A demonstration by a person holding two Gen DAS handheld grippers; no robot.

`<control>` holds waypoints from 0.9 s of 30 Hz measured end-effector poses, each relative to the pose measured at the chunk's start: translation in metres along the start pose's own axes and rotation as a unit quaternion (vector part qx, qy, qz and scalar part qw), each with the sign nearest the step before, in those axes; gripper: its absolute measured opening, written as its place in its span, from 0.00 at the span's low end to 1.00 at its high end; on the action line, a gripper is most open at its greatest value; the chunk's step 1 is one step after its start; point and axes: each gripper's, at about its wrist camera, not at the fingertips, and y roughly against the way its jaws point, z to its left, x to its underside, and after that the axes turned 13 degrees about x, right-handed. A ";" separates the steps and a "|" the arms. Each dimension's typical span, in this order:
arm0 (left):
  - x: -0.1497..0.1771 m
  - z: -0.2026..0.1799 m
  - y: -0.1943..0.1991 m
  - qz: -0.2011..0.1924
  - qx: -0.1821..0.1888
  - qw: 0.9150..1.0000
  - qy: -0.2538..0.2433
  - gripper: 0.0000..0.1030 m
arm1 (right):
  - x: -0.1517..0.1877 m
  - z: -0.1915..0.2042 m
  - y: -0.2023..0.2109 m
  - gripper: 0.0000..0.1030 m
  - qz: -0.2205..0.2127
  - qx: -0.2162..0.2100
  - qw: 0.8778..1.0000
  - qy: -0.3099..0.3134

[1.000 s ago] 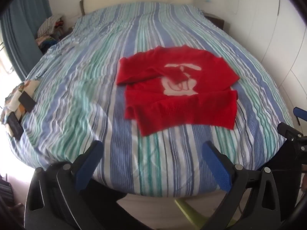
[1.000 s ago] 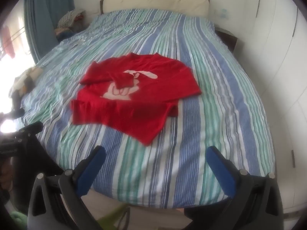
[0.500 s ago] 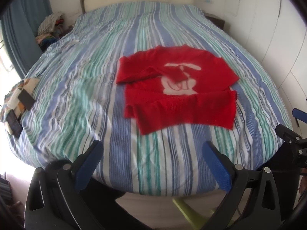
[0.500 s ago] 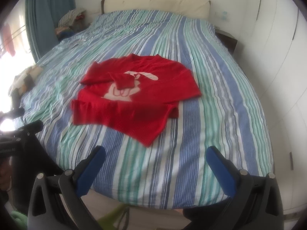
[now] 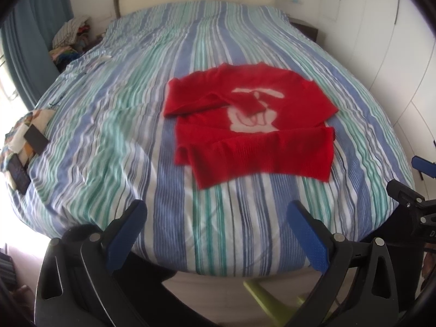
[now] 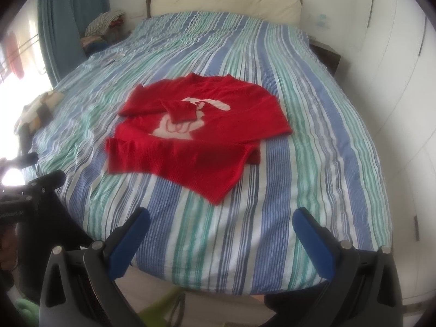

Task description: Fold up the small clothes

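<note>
Grippers hung side by side at the foot of the bed, both aimed forward along the mattress and both clear of the cloth. The left gripper (image 5: pixel 216 218), black with blue pads, had its fingers (image 5: pixel 126 235) spread wide with nothing between them, held low just past the near edge of the striped blue, green and white bedspread (image 5: pixel 109 136). The right gripper (image 6: pixel 220 226) stood the same way, its blue-padded fingers (image 6: pixel 313 241) far apart and empty, level with its partner and a little off to the right; from the left camera its black frame showed at the right edge, and from the right camera the left one showed at the left edge.

The red knitted sweater with a white picture on its chest (image 5: pixel 253 125) lay on the middle of the bed, well ahead of both grippers and touched by neither. It was partly folded: the red left sleeve (image 5: pixel 215 100) was brought across the chest so its cuff sat on the white picture, and the ribbed bottom hem (image 5: pixel 261 160) was turned up over the lower body, one corner of it pointing toward the foot of the bed. From the right camera the sweater (image 6: pixel 201 133) sat left of centre.

A patterned cloth with dark flat objects on it (image 5: pixel 24 141) lay at the bed's left edge, near the blue curtain (image 5: pixel 35 41). A cream padded headboard (image 6: pixel 226 2) stood at the far end.
</note>
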 end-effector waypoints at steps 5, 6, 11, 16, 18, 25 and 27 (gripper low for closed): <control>0.000 -0.001 0.000 0.000 0.000 1.000 0.000 1.00 | 0.001 0.000 0.001 1.00 -0.001 0.002 1.000 -0.003; 0.000 -0.001 0.000 0.000 0.000 1.000 -0.001 1.00 | 0.001 -0.002 0.001 1.00 0.000 0.001 1.000 -0.004; 0.001 -0.002 0.000 0.005 0.000 1.000 0.001 1.00 | 0.002 -0.002 0.000 1.00 0.001 0.001 1.000 -0.003; 0.001 -0.004 0.001 0.006 0.002 1.000 0.004 1.00 | 0.003 0.000 -0.001 1.00 0.004 -0.002 1.000 -0.003; 0.001 -0.002 0.001 0.004 0.001 1.000 0.005 1.00 | 0.003 0.000 -0.001 1.00 0.003 -0.002 1.000 -0.002; 0.001 0.002 -0.002 0.005 0.001 1.000 0.012 1.00 | 0.003 0.001 -0.001 1.00 0.004 -0.001 1.000 -0.002; 0.002 0.002 -0.002 0.004 0.001 1.000 0.011 1.00 | 0.003 0.001 -0.001 1.00 0.004 -0.001 1.000 -0.002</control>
